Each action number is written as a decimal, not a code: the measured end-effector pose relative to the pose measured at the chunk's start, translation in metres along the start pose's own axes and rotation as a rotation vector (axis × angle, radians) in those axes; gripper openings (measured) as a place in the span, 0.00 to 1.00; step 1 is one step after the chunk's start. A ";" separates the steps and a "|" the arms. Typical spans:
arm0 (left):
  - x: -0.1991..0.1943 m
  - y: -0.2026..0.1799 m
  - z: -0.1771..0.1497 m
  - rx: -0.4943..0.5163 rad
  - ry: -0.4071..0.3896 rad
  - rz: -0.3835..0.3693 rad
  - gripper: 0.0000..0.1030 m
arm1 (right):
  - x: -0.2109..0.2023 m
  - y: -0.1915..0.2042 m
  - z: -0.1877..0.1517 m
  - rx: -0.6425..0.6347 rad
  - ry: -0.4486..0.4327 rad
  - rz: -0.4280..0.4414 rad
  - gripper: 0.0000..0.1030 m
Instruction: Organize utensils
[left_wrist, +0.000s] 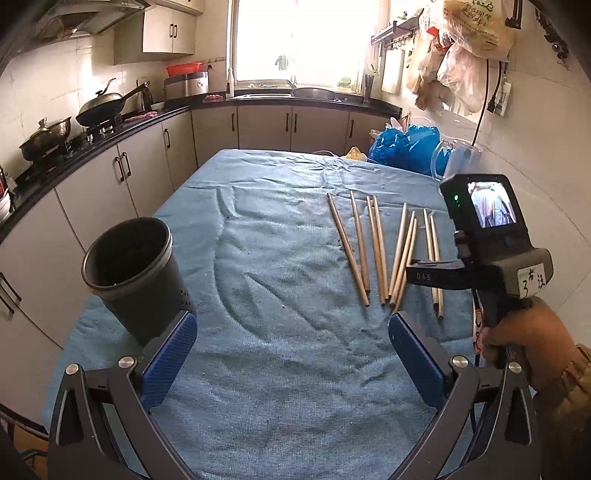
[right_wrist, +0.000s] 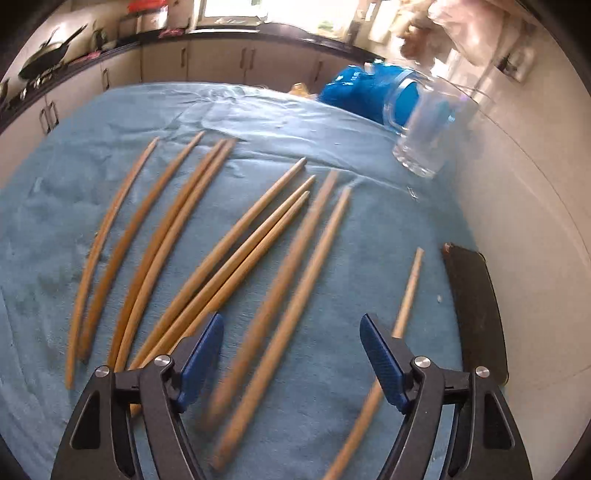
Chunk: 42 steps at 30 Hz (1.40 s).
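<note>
Blue cloth (left_wrist: 280, 332): both grippers' jaws wide, empty; right gripper (left_wrist: 436, 277) reads "DA5".

L hand-held gripper (left_wrist: 291, 328) open | holder (left_wrist: 135, 273) left | chopsticks (left_wrist: 380, 247) on cloth (left_wrist: 258, 229)

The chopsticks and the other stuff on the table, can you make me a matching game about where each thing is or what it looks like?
Things:
1. chopsticks
2. black holder
3. glass mug
4. blue plastic bag

Descriptions:
A. see-through, stands upright near the wall
B. lying flat in a row on the blue cloth
C. crumpled at the far end of the table
D. dark cup, open top, on the left side of the table

Pairs: 1-B, 2-D, 3-A, 4-C
</note>
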<state>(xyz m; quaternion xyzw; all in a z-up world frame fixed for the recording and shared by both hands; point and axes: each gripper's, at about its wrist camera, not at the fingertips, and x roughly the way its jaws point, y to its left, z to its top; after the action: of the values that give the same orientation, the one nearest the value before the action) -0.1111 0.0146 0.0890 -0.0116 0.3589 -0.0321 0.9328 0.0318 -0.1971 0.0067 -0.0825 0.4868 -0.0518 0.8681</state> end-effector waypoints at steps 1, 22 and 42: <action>-0.001 -0.001 0.000 0.005 -0.004 0.000 1.00 | -0.010 -0.003 0.000 0.021 -0.029 0.013 0.76; -0.028 -0.010 0.002 0.050 -0.081 0.078 1.00 | -0.167 -0.050 -0.111 0.356 -0.544 -0.089 1.00; -0.062 -0.010 -0.006 0.048 -0.149 0.059 1.00 | -0.181 -0.044 -0.140 0.355 -0.576 -0.121 1.00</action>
<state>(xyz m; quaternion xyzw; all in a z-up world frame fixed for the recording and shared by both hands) -0.1616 0.0093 0.1265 0.0189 0.2879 -0.0121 0.9574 -0.1823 -0.2225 0.0949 0.0300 0.1993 -0.1615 0.9661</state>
